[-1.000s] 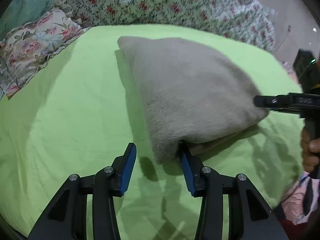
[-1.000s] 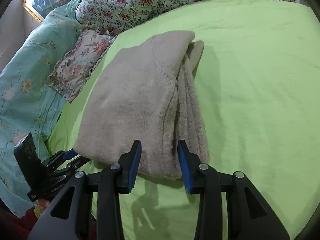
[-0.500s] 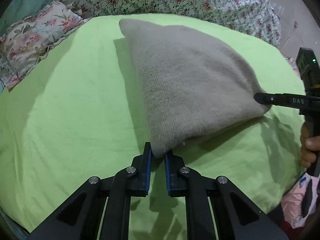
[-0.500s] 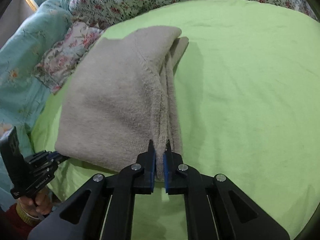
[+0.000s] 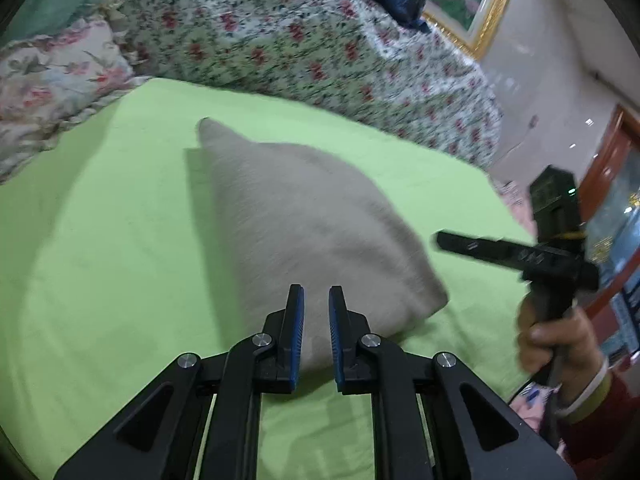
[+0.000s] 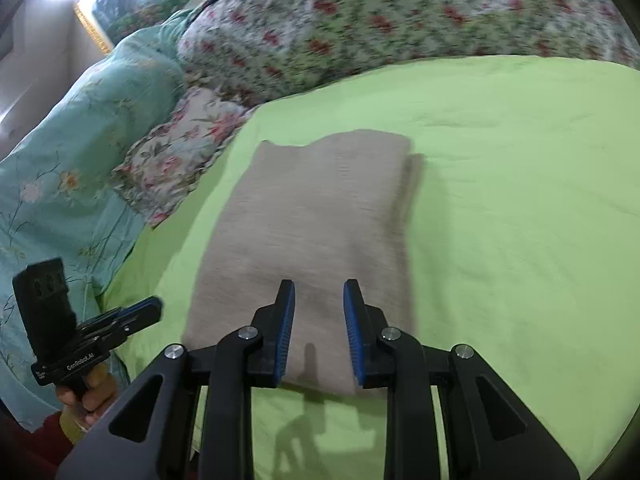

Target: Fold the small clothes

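A folded beige fleece garment (image 5: 304, 224) lies flat on the green bedsheet (image 5: 100, 248); it also shows in the right wrist view (image 6: 316, 232). My left gripper (image 5: 316, 304) is slightly open and empty, raised over the garment's near corner. My right gripper (image 6: 319, 300) is open and empty, raised over the garment's near edge. The right gripper also shows in the left wrist view (image 5: 448, 240), lifted off the garment. The left gripper shows in the right wrist view (image 6: 148, 306), left of the garment.
Floral quilts (image 5: 304, 40) and a floral pillow (image 5: 48, 80) pile at the far side of the bed. A teal blanket (image 6: 72, 168) lies to the left. The green sheet (image 6: 520, 200) stretches right of the garment. A framed picture (image 5: 472, 4) hangs on the wall.
Both grippers were shut on the garment's near edge half a second ago. Now both have opened, let go and lifted back; the garment lies flat, shorter and folded over.
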A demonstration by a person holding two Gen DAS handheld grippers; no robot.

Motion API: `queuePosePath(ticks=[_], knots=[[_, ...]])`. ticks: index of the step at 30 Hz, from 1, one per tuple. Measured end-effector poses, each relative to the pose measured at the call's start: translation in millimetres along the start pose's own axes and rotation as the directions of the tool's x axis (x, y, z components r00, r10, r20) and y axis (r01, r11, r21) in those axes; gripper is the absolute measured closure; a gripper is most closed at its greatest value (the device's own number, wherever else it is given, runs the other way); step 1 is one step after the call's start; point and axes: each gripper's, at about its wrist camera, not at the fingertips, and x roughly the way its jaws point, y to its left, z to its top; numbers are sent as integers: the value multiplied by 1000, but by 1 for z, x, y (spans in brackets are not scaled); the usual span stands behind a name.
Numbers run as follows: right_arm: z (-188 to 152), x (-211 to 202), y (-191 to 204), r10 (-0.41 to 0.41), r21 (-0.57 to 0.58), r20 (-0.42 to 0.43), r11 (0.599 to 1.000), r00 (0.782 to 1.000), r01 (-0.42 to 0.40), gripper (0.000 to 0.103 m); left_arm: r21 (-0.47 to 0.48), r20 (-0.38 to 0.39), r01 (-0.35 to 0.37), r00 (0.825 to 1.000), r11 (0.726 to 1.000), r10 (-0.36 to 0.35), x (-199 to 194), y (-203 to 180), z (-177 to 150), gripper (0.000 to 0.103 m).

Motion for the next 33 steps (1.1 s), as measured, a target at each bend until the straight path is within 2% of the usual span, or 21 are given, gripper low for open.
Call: queuePosePath(ticks=[2, 5, 8, 11, 18, 21, 23, 33], knots=[[2, 15, 8, 14, -18, -11, 1000, 1000, -14, 76, -20, -21, 38, 999, 999, -38, 12, 4, 0, 90], [-3, 39, 1, -54, -22, -56, 998, 997, 53, 76, -28, -95, -8, 995, 1000, 5, 37, 13, -10, 90], [-12, 56, -23, -101, 29, -94, 994, 990, 105, 76, -52, -162, -33, 987, 998, 25, 56, 25, -29, 92], [-17, 52, -33, -69, 72, -84, 995, 994, 75, 76, -68, -151, -23, 988, 997, 13, 53, 26, -35, 92], [-36, 23, -16, -90, -4, -75, 996, 993, 90, 74, -44, -151, -52, 988, 998, 45, 44, 15, -37, 88], [-55, 24, -22, -140, -37, -101, 990, 985, 137, 74, -30, -163, -69, 985, 997, 63, 44, 16, -38, 88], [-61, 23, -29, -127, -21, -94, 992, 987, 125, 74, -21, -173, -85, 982, 996, 80, 47, 14, -40, 88], [-57, 13, -20, -157, -35, -83, 987, 984, 154, 74, -2, -189, -120, 975, 993, 117, 40, 12, -39, 85]])
